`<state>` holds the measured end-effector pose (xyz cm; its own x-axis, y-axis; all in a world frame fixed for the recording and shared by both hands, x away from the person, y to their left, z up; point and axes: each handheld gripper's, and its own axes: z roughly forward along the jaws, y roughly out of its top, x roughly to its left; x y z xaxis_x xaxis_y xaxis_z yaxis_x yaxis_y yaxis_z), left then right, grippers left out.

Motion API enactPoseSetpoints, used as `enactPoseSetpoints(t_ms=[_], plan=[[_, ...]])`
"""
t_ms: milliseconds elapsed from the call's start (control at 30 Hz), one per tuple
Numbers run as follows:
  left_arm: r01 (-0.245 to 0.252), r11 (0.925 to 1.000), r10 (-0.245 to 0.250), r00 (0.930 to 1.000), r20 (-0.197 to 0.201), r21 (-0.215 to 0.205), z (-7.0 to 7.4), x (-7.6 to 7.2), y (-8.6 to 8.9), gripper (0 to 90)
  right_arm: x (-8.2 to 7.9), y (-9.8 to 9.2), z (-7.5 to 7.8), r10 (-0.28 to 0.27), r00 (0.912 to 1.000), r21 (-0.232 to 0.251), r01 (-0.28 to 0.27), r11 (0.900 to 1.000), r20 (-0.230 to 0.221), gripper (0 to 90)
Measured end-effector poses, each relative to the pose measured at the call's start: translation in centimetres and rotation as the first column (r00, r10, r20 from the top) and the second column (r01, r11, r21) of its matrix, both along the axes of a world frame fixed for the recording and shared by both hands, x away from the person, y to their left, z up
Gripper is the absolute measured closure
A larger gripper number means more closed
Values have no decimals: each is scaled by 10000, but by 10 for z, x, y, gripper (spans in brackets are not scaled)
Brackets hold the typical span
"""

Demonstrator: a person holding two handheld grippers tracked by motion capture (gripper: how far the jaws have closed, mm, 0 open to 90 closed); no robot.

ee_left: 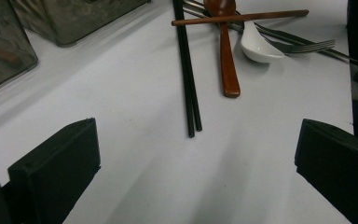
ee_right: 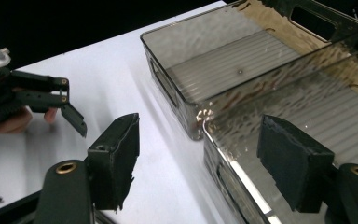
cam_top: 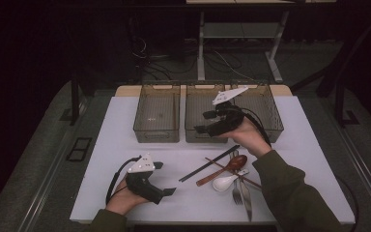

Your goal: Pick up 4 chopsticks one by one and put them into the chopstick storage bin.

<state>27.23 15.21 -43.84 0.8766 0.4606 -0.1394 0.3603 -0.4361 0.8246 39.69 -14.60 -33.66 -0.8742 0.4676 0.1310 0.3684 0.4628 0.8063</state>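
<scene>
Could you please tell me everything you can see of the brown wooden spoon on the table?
The brown wooden spoon looks like one piece of glossy reddish-brown wood, with an oval bowl and a flat, square-ended handle. It lies flat on the white table in the cutlery pile, its handle pointing towards the black chopsticks. A brown chopstick crosses over it near its bowl, and the white spoon lies beside it.

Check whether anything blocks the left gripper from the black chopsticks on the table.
Nothing visible does. The left gripper stands open, and only bare white table lies between its jaws and the near tips of the black chopsticks.
</scene>
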Motion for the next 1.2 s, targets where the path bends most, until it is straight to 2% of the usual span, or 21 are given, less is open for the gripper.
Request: enactPoseSetpoints(t_ms=[133,400,600,700,900,1133,1200], plan=[[4,10000,-4,10000,-31,27,0,0,0,0,-8,-15,-5,-47,9998,113,45,9999,200,297],[35,10000,-35,10000,-53,51,0,0,-1,0,-23,-43,-14,-301,9992,170,296,9994,277,297],[39,10000,-39,10000,-1,64,0,0,0,0,-35,-61,-25,-431,9987,119,428,9990,253,298],[36,10000,-36,10000,12,48,0,0,-1,0,-40,-68,-27,-455,9985,-131,459,9989,304,298],[4,10000,-4,10000,11,-4,1,-1,0,0,-53,-86,-30,-554,9981,-100,557,9984,277,298],[15,10000,-14,9999,121,-24,2,0,2,0,-66,-102,-39,-616,9980,-195,619,9979,134,298],[-6,10000,6,9999,154,-64,3,0,4,0,-70,-106,-41,-693,9974,-176,697,9974,216,300]])
